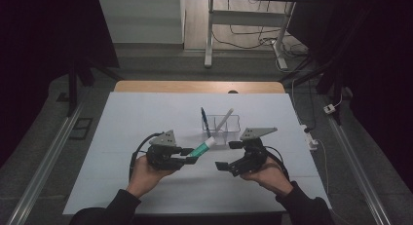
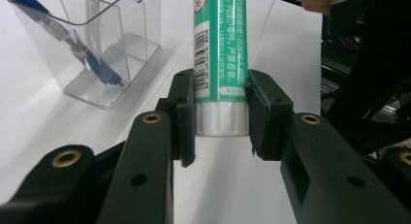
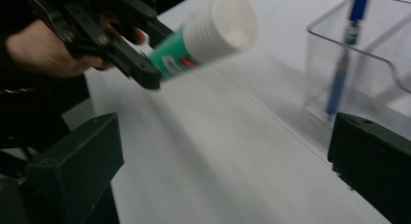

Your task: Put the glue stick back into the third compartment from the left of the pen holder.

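on the left half of a white table, seen from above, a person's left hand holds the left gripper low over the surface. its jaws are partly closed and clamp the flat tail end of a green and white tube, which slants up and to the right with its white cap leading. in the left gripper view the two black pads press against both sides of the tube, just above its silver crimped end, and printed text and a barcode run along the tube.

further right, just behind the tube's cap, stands a clear plastic holder with compartments. a blue pen leans in its left part and a white stick-like item leans in another.

at the right, the person's right hand holds the right gripper near the tube, not touching it. its jaws stand wide open with nothing between them; in the right gripper view they frame bare table, with the cap up ahead and the holder to the right.
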Available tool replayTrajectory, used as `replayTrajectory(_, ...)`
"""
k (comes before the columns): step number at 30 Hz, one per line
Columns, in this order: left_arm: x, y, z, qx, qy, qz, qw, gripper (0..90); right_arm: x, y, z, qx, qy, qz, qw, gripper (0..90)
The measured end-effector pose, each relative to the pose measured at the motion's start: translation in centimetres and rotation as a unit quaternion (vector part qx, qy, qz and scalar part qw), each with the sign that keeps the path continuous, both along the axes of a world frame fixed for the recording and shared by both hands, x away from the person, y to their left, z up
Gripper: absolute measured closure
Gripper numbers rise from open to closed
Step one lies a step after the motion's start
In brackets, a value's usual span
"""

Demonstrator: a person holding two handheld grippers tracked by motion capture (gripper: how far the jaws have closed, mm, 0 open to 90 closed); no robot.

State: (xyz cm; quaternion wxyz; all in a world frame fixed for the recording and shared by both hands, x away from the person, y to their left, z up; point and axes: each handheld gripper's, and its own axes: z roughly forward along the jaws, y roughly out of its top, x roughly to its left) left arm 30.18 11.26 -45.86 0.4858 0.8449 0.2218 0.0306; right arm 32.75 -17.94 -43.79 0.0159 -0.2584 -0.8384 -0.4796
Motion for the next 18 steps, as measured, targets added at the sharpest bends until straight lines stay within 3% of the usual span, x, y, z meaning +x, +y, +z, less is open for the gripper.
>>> replayTrajectory(5,0.0,-0.1,0.0,0.000,-0.003,-0.005,1.0000,65.9,0.8,1.2,0.1,0.013,0.013,0.009,0.9998,4.3)
replayTrajectory(18,-0.2,-0.3,-0.1,0.007,-0.014,-0.017,0.9997,65.9,2.3,2.4,0.4,0.046,0.041,0.042,0.9972,29.0)
